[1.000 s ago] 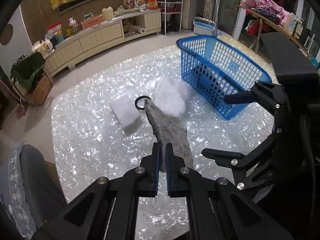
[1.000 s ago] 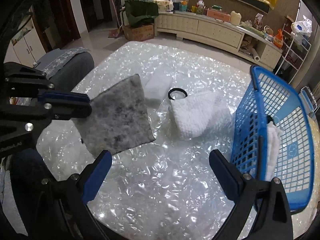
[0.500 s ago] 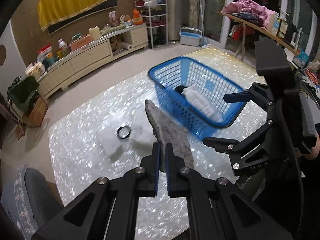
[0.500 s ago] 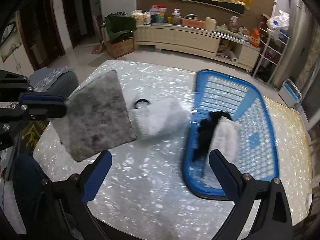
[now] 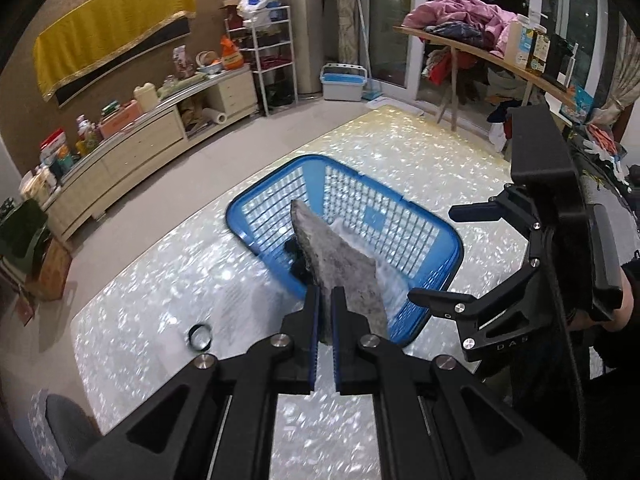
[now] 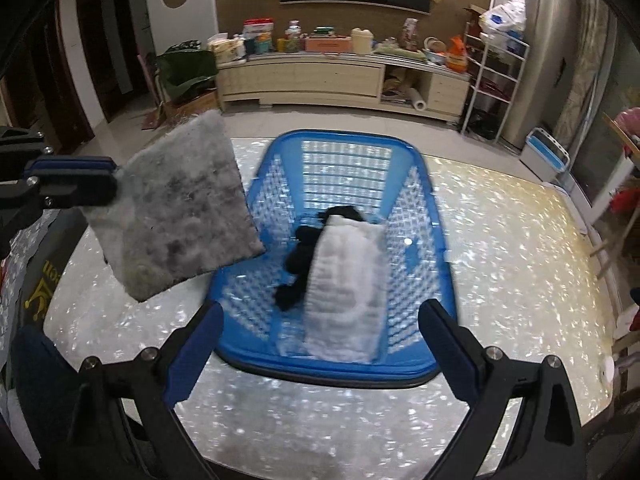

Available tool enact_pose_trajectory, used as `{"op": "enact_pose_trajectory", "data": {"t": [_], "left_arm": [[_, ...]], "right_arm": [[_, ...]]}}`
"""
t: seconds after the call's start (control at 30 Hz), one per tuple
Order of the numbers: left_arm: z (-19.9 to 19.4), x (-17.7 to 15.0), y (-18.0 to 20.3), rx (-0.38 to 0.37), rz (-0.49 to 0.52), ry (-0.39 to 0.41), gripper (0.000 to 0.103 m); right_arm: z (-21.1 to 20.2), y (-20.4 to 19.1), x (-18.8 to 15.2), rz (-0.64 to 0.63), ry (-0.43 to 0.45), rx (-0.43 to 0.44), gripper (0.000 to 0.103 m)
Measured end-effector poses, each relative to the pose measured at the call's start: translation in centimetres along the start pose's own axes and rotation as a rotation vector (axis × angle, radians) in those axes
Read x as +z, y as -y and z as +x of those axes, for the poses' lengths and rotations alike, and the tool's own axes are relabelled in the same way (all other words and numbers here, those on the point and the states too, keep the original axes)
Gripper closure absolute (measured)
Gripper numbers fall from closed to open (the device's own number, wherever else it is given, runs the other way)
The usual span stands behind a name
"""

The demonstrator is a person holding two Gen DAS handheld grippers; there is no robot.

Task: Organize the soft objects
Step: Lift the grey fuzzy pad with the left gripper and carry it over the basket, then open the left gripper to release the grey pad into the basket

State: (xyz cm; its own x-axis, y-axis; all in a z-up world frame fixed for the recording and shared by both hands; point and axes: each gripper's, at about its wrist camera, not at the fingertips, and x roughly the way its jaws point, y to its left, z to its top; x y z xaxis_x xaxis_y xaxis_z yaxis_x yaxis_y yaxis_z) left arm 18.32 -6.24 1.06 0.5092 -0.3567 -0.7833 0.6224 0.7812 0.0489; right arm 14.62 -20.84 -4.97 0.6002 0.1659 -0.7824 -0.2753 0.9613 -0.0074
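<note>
Pad (image 6: 176, 208), grey and fluffy, hangs in the air at the near-left rim of the blue basket (image 6: 424, 184), clamped at one edge by the left gripper (image 5: 325, 316), jaws pinched tight on it. Right gripper (image 6: 320, 344) spread wide, nothing between its fingers, aimed over the basket. Inside basket: white towel (image 6: 344, 280) lying on a black cloth (image 6: 300, 252). Black ring (image 5: 199, 336) sits on the shiny table (image 5: 152, 280).
</note>
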Motion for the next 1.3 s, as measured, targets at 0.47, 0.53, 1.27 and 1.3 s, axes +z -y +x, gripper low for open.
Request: {"op": "enact_pose_trajectory", "data": {"t": [0.47, 0.53, 1.27, 1.3], "left_arm": [[7.3, 4.4, 2.6, -0.099, 0.061, -0.037, 0.099], [8.2, 4.8, 2.4, -0.109, 0.058, -0.043, 0.099], [16.5, 4.0, 0.2, -0.024, 0.065, -0.155, 0.04], [16.3, 4.1, 0.2, -0.023, 0.068, -0.153, 0.036]], "right_arm": [[1.8, 5.4, 0.3, 0.068, -0.026, -0.043, 0.005], [2.4, 6.1, 0.4, 0.08, -0.034, -0.044, 0.005], [4.3, 7.6, -0.1, 0.129, -0.077, -0.01, 0.005], [4.2, 7.5, -0.2, 0.129, -0.076, -0.009, 0.005]]}}
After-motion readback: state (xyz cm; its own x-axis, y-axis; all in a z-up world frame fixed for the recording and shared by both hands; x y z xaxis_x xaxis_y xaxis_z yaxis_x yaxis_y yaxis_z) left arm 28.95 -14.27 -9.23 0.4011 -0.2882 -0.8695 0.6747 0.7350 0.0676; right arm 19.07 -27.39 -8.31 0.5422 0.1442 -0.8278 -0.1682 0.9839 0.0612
